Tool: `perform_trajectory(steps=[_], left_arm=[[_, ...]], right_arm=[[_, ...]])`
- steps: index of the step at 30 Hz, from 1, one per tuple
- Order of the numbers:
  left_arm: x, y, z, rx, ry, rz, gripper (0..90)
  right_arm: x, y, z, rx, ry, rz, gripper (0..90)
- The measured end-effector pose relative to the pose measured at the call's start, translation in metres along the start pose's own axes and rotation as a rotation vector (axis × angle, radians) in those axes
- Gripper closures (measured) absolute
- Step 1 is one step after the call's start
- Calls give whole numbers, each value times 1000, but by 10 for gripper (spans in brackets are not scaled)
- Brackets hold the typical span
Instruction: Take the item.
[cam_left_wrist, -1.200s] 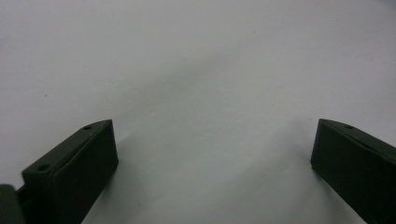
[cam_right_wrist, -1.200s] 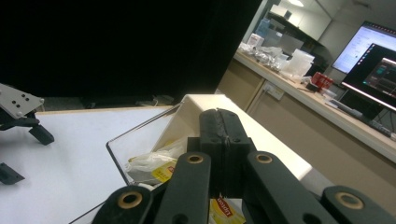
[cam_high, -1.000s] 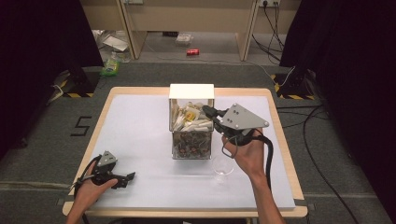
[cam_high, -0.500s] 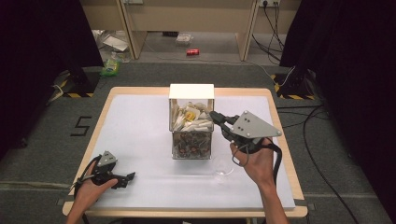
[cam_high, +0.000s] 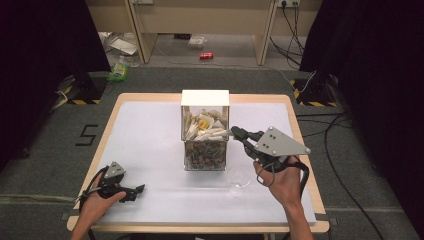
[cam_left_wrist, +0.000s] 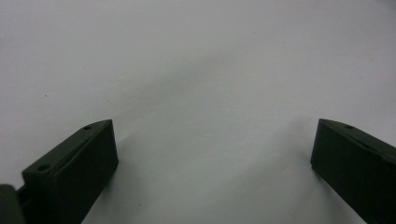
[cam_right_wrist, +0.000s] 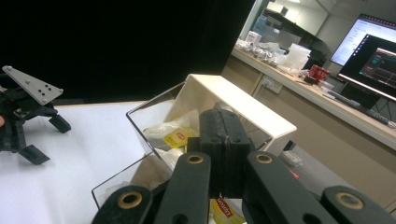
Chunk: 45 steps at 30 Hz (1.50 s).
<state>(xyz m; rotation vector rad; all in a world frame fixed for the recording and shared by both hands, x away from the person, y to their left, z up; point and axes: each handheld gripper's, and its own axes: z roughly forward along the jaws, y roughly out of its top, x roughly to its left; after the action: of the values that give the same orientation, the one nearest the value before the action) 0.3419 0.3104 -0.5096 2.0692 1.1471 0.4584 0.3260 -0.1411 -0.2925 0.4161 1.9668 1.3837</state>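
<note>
- Just left of the right tongs (cam_high: 234, 131) stands the box (cam_high: 205, 98) — clear-walled, white lid raised at its far side, packets (cam_high: 204, 126) heaped inside.
- Right tongs: jaws pressed together, nothing between them, tips at the box's right rim and pointing at it; in the right gripper view the closed jaws (cam_right_wrist: 223, 140) sit over the open top.
- Near that hand, on the desk (cam_high: 150, 130), lies a small clear cup (cam_high: 239, 178).
- Left tongs (cam_high: 136, 190) rest low on the desk's near left corner, well apart from the box — jaws spread wide over bare white desk, holding nothing.
</note>
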Motion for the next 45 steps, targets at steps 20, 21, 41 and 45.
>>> perform_trajectory(steps=[20, 21, 41, 45], left_arm=[[0, 0, 0, 0, 0, 0, 0], [0, 0, 0, 0, 0, 0, 0], [0, 0, 0, -1, 1, 0, 0], [0, 0, 0, 0, 1, 0, 0]], right_arm=[[14, -22, -12, 48, 27, 20, 900], [14, -22, -12, 48, 27, 20, 900], [32, -63, -13, 116, 92, 95, 900], [34, -70, -10, 133, 103, 101, 900]])
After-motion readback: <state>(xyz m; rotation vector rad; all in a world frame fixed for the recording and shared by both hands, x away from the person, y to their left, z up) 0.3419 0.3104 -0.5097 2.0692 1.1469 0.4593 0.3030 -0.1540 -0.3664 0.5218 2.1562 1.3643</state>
